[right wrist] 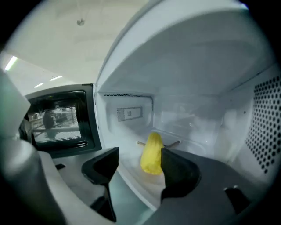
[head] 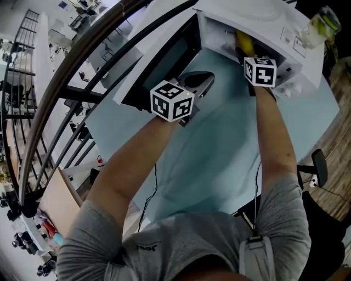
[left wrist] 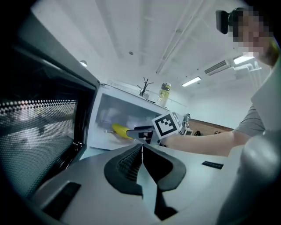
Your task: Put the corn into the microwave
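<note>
The yellow corn (right wrist: 151,154) lies on the floor of the white microwave's (head: 263,13) cavity, also seen as a yellow cob (left wrist: 119,130) in the left gripper view. My right gripper (right wrist: 138,160) stands open at the cavity mouth. Its jaws are wide apart, with the corn just beyond and between them, untouched. The microwave door (head: 164,60) hangs open to the left. My left gripper (left wrist: 141,147) is shut with nothing in it, and hovers over the table in front of the door (left wrist: 39,132).
A clear bottle (head: 321,24) stands on top of the microwave. The pale teal table (head: 219,153) stretches toward me. A dark railing (head: 66,82) curves along the left, and a chair (head: 320,167) stands at the right edge.
</note>
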